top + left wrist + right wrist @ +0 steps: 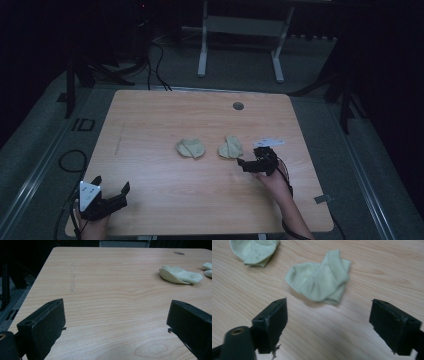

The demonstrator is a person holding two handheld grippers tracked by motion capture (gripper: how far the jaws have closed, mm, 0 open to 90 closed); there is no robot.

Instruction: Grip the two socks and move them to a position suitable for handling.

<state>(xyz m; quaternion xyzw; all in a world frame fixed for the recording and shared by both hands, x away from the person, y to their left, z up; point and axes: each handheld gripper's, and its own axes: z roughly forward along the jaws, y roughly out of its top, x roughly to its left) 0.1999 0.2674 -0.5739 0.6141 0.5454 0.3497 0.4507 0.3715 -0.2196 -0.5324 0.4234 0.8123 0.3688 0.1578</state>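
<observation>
No readable text, labels, brands or numbers on any surface

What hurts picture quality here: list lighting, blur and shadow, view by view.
High view: dim, surroundings nearly black, table evenly lit. Right gripper view: slightly soft, nearer sock casting a faint shadow. Left gripper view: sharper wood grain, other sock clear.

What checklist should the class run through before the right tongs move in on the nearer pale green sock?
1. Right tongs open, nothing between the jaws: ok.
2. Nearer pale green fabric sock lies ahead of them, apart from the jaws: ok.
3. Second pale green folded sock lies apart from the first: ok.
4. Left tongs open, away from both socks: ok.
5. Light wooden table bare around the sock: ok.
6. Sock's underside layers: cannot tell.
</observation>
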